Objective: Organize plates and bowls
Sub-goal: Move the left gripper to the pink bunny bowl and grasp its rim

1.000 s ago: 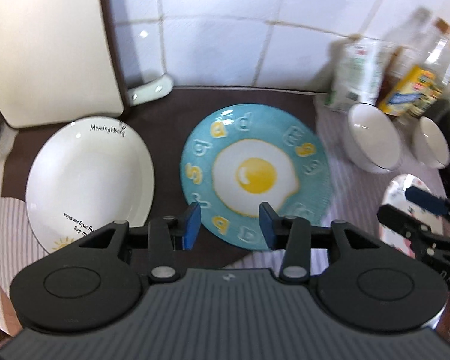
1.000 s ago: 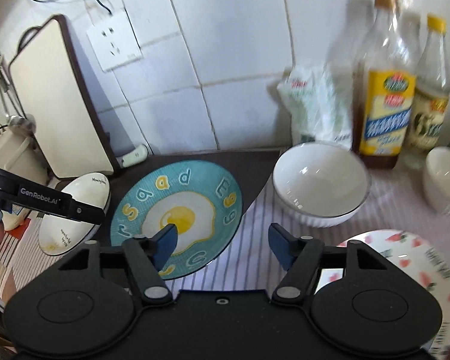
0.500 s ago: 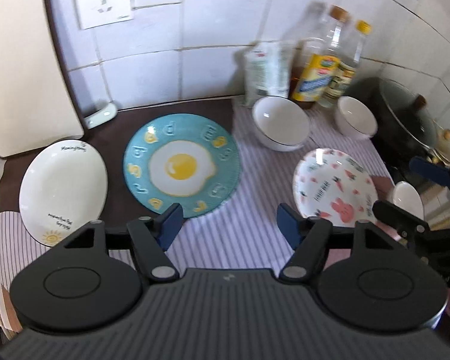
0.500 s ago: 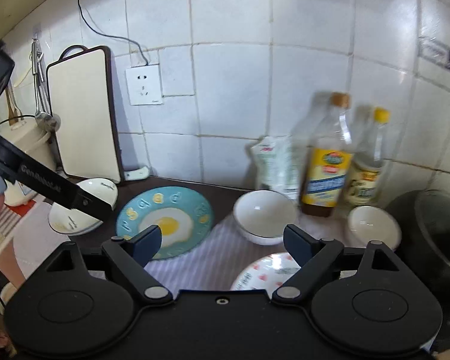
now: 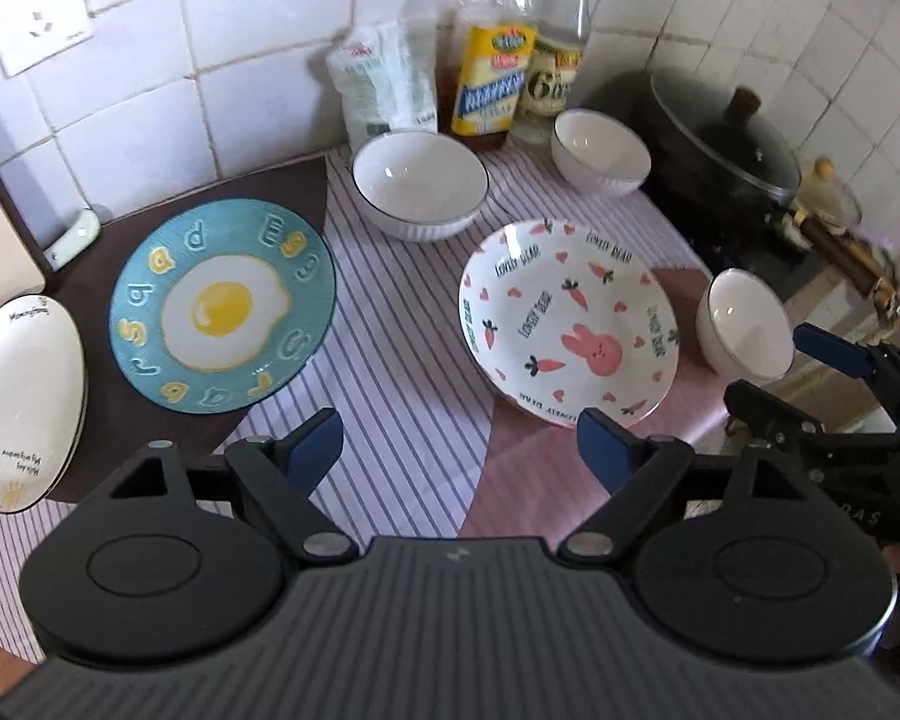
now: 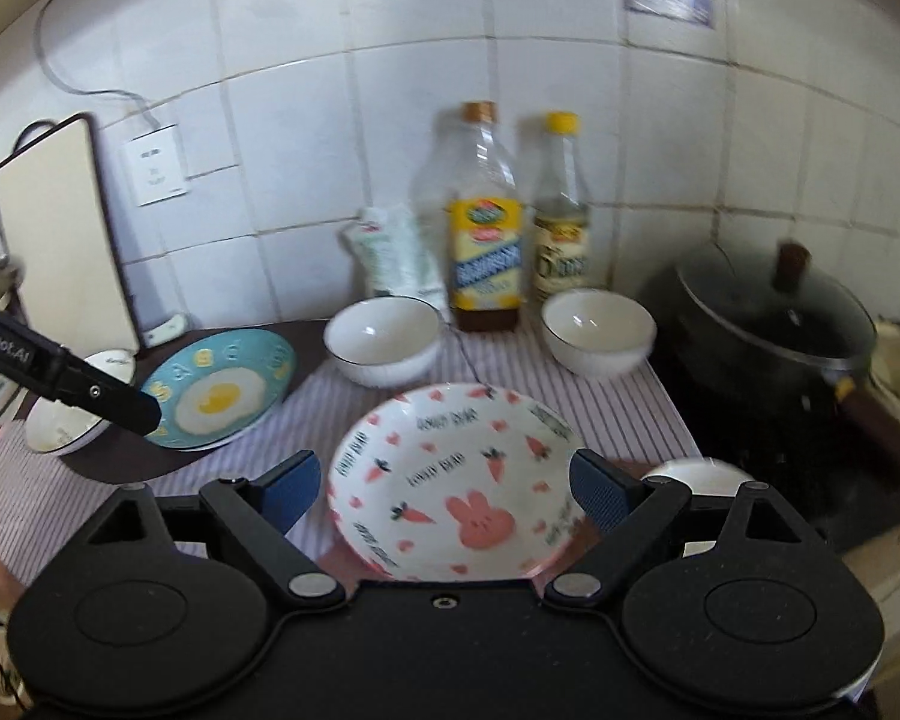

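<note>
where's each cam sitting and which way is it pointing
Left wrist: on the left tool, above the counter looking down at the egg plate and rabbit plate; own open blue fingers show, right tool at the edge.
Right wrist: on the right tool, lower, facing the tiled wall; open fingers flank the rabbit plate, left tool finger enters left.
Shared: both plates, bowls, bottles, pot.

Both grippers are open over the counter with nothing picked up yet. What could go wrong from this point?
The small white bowl sits at the counter's right edge close beside the right gripper, so a careless move might knock it off. The rabbit-and-carrot patterned plate lies between the open right fingers; a shallow rim grip may slip. Glass bottles behind the white bowls could be tipped while reaching.
</note>
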{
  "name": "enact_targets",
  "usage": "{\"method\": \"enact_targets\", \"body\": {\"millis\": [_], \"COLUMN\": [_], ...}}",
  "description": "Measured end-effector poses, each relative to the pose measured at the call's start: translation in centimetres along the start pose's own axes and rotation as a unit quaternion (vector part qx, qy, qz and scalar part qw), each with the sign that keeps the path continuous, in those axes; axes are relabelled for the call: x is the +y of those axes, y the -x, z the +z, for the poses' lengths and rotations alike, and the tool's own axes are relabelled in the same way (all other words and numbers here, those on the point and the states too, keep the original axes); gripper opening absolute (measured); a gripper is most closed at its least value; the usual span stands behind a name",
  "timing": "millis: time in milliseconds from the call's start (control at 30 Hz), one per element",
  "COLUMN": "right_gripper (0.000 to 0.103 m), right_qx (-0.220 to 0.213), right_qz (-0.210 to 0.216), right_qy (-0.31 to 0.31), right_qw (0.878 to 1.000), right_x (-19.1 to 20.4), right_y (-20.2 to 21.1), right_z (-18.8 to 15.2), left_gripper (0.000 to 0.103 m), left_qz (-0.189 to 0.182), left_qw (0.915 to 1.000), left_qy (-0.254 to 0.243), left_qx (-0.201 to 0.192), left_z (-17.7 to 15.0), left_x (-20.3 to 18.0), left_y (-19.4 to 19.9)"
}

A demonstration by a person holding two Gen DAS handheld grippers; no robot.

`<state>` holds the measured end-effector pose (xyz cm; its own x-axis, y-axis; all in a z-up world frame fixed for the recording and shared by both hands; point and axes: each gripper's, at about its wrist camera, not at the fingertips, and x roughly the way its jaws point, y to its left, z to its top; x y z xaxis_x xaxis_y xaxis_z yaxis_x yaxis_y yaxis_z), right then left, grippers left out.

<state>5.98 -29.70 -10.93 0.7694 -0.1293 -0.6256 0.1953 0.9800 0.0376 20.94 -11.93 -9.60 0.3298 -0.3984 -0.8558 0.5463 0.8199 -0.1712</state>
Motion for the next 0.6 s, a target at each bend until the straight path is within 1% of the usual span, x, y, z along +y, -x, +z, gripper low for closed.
{"method": "enact_targets", "body": {"millis": [133,233,300,367,467,533,600], "right_gripper": [0.093,0.092,0.092,0.092,0.091,0.089,0.084], "right_qx": [0.001,0.003,-0.001,-0.001,-0.003,-0.006,-0.001], "right_qz": [-0.016,-0.027,-0.021,-0.018,-0.015,-0.012,-0.019], "right_qy": [-0.032,-0.06,-0.084,-0.105,-0.118,-0.121,-0.129], "right_qw": [0.999,0.998,0.996,0.994,0.993,0.993,0.991], "right_x": [-1.4,-2.4,-3.0,-3.1,-2.9,-2.7,-2.8], "right_y": [-1.3,-2.4,-3.1,-3.7,-4.7,-5.5,-6.5], "right_z": [-2.2,-3.4,-4.1,-4.4,-5.0,-5.6,-6.3], "left_gripper": [0.086,0.086,0.086,0.086,0.086,0.086,0.086], "left_qz": [-0.011,-0.007,-0.001,-0.006,-0.018,-0.024,-0.023], "left_qw": [0.9999,1.0,0.9999,0.9995,0.9989,0.9988,0.9991], "left_qy": [0.008,0.003,-0.003,-0.01,-0.007,-0.003,0.003], "left_qx": [0.006,-0.002,-0.014,-0.031,-0.044,-0.043,-0.035], "left_z": [0.1,0.4,0.8,1.2,1.6,1.9,2.0], "left_x": [-0.3,-0.6,-1.0,-1.3,-1.6,-1.7,-1.8], "left_y": [-2.5,-4.2,-5.2,-6.0,-7.7,-9.1,-10.9]}}
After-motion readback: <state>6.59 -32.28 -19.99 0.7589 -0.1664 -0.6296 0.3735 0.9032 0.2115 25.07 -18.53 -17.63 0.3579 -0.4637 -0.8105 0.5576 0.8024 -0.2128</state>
